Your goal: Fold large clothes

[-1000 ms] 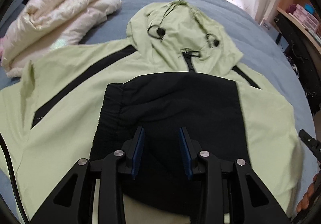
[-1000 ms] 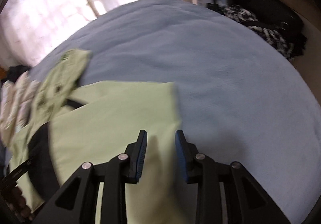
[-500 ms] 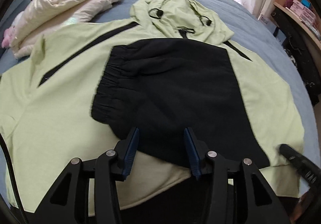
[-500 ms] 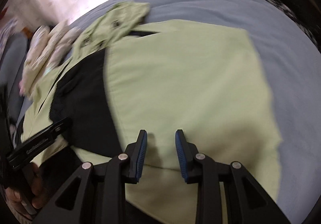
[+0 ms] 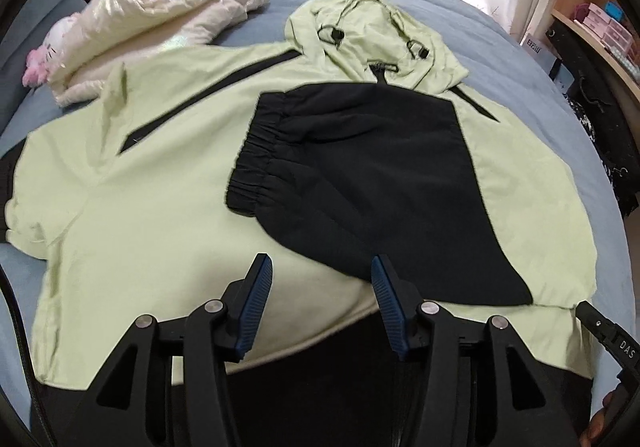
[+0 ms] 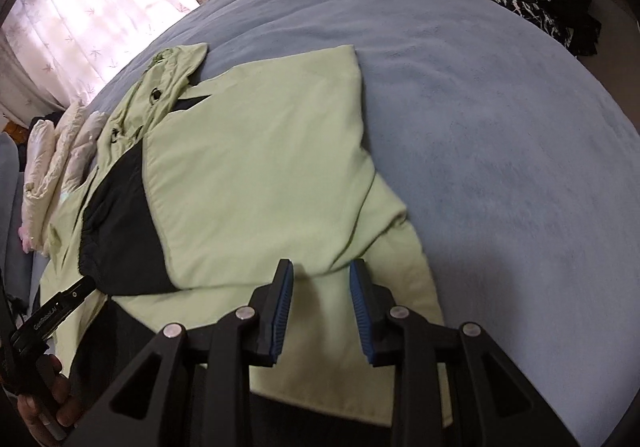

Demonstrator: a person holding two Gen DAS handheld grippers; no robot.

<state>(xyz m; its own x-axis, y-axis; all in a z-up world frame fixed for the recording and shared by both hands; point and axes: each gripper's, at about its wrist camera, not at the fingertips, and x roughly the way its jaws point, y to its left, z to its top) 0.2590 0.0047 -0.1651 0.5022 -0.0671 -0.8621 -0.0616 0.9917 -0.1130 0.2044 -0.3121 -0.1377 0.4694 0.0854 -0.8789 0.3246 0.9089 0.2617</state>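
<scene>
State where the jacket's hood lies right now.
In the left wrist view the hood lies flat at the jacket's far end on the blue bed, right of the cream bedding.

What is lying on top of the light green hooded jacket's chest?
A black sleeve with a gathered elastic cuff lies folded across the jacket, below the hood. The zip and chest panel beneath it are covered.

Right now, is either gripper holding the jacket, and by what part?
Neither. The left gripper and the right gripper are both open above the green jacket, with nothing between their fingers.
</scene>
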